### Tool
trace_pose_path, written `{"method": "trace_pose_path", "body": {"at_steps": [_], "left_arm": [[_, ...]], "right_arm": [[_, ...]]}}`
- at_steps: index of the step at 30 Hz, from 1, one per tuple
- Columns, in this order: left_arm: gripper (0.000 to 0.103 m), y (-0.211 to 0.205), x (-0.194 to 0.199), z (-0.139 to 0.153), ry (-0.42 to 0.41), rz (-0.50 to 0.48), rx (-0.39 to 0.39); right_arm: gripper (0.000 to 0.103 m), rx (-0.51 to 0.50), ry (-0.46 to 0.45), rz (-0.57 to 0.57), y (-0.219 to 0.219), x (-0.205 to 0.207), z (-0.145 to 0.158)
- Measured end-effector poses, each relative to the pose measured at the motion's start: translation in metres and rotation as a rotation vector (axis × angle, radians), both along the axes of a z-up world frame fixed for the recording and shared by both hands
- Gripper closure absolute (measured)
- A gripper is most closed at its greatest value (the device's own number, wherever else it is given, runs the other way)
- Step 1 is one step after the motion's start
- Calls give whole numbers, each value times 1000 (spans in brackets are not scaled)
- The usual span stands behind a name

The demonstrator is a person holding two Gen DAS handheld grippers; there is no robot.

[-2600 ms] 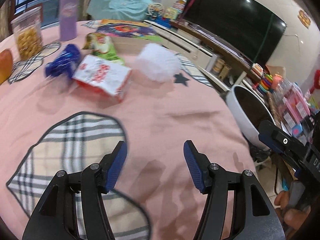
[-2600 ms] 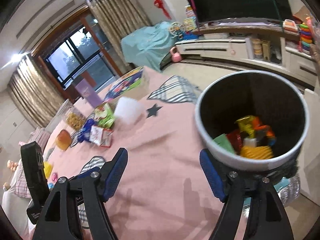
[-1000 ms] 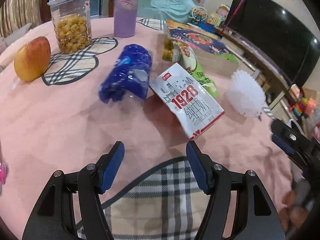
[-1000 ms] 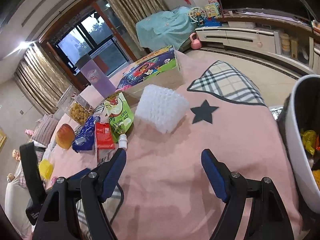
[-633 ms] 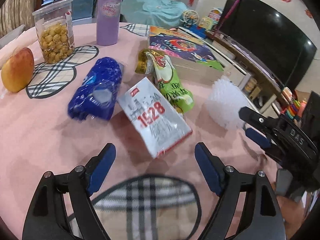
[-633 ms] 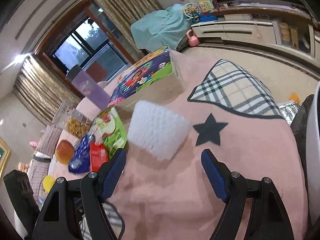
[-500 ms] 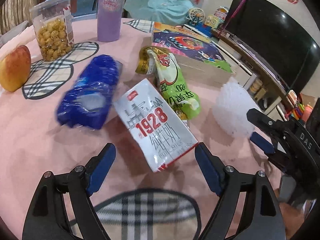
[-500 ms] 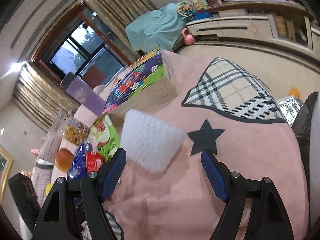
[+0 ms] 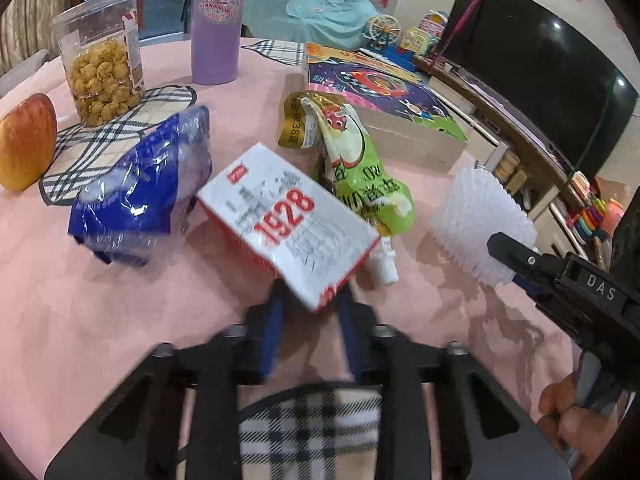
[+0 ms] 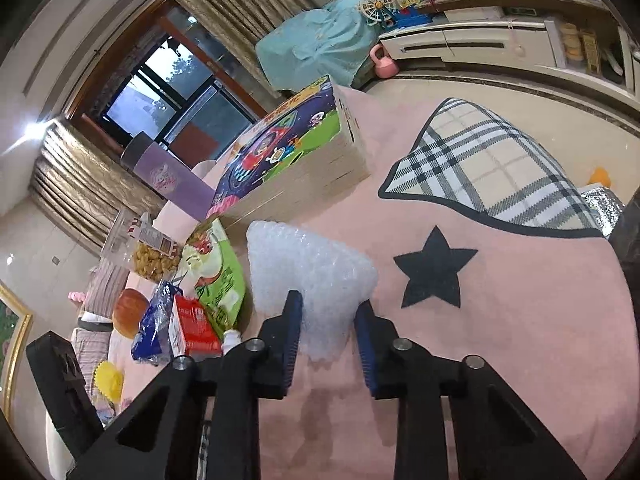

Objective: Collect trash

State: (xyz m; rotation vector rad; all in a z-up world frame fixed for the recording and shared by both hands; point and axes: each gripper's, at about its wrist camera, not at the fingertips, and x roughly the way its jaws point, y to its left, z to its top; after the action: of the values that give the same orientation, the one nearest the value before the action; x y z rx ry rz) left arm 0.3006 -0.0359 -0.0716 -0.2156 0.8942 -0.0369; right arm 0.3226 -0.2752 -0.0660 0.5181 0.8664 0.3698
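grab step: left gripper (image 9: 310,322) closing on near corner of milk carton (image 9: 290,226), right gripper (image 10: 326,334) closing on foam net (image 10: 308,268) at table's right; next, likely lift both to bin.

A round table under a pink cloth (image 9: 80,320) with plaid patches and a black star (image 10: 434,270) carries the things. From the milk carton (image 9: 288,220), a blue wrapper (image 9: 140,192) lies at nine o'clock, a green pouch (image 9: 360,168) at one, white foam netting (image 9: 480,216) at three, a puzzle box (image 9: 384,96) at twelve, and an apple (image 9: 24,148) beyond the wrapper.
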Motion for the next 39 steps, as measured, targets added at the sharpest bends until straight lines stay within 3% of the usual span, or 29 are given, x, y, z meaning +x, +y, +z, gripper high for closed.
{"method": "trace_pose_path", "body": {"at_steps": [9, 11, 12, 13, 16, 26, 27, 28, 31, 39], "left_arm": [[84, 14, -37, 6, -3, -49, -3], [68, 14, -43, 4, 20, -32, 32], [41, 15, -45, 4, 23, -13, 38], [22, 16, -46, 5, 17, 9, 41], [19, 12, -43, 8, 3, 50, 37], [17, -8, -4, -5, 45, 127, 146], [25, -7, -4, -5, 34, 123, 152], [42, -7, -6, -5, 27, 117, 151], [52, -5, -14, -2, 0, 78, 137], [54, -30, -61, 12, -76, -75, 128]], "right_arm": [[80, -12, -44, 29, -3, -37, 14], [80, -16, -56, 36, -4, -48, 17], [80, -18, -60, 37, -3, -49, 18], [80, -23, -65, 38, -4, -53, 19], [80, -28, -74, 28, -5, -60, 21], [80, -23, -60, -4, -13, -72, 17], [80, -25, -61, -4, -14, -75, 17], [80, -26, -61, -1, -14, -76, 17], [80, -31, -62, -5, -16, -80, 17], [80, -35, -78, -17, -21, -95, 21]]}}
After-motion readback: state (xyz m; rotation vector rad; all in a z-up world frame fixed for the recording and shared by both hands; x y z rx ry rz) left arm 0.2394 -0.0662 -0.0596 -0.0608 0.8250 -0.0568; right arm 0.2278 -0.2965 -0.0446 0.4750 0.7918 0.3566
